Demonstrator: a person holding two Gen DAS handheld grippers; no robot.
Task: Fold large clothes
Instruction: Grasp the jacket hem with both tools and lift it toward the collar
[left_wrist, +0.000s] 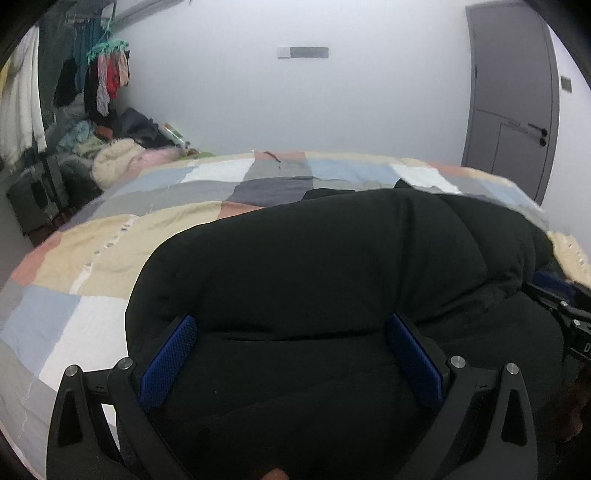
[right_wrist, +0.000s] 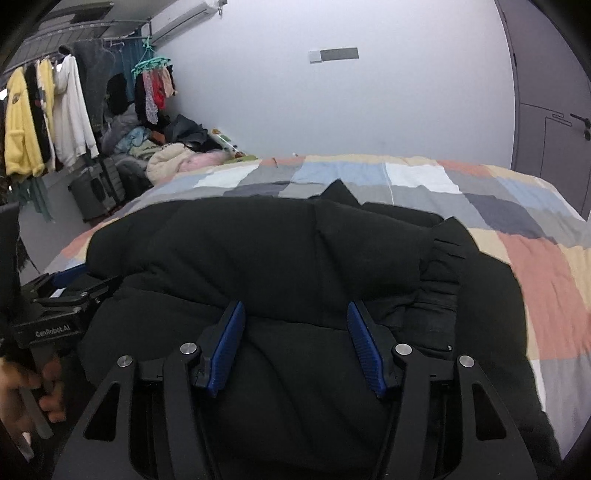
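A bulky black padded jacket (left_wrist: 332, 266) lies folded over on the patchwork bedspread (left_wrist: 92, 240). My left gripper (left_wrist: 291, 325) hovers just over its near part, jaws wide open, and no fabric is pinched between the blue pads (left_wrist: 170, 358). In the right wrist view the same jacket (right_wrist: 277, 251) fills the middle, with a gathered cuff (right_wrist: 443, 251) at its right. My right gripper (right_wrist: 294, 310) stands over a puffy fold, jaws partly apart, and the pads (right_wrist: 229, 343) flank the fabric without visibly squeezing it. The left gripper (right_wrist: 70, 291) shows at the jacket's left edge, held by a hand (right_wrist: 22, 391).
The bedspread (right_wrist: 535, 266) stretches beyond the jacket to a white wall. A pile of clothes (right_wrist: 173, 155) sits at the bed's far left corner below a rail of hanging garments (right_wrist: 48, 118). A grey door (left_wrist: 513, 103) stands at the right.
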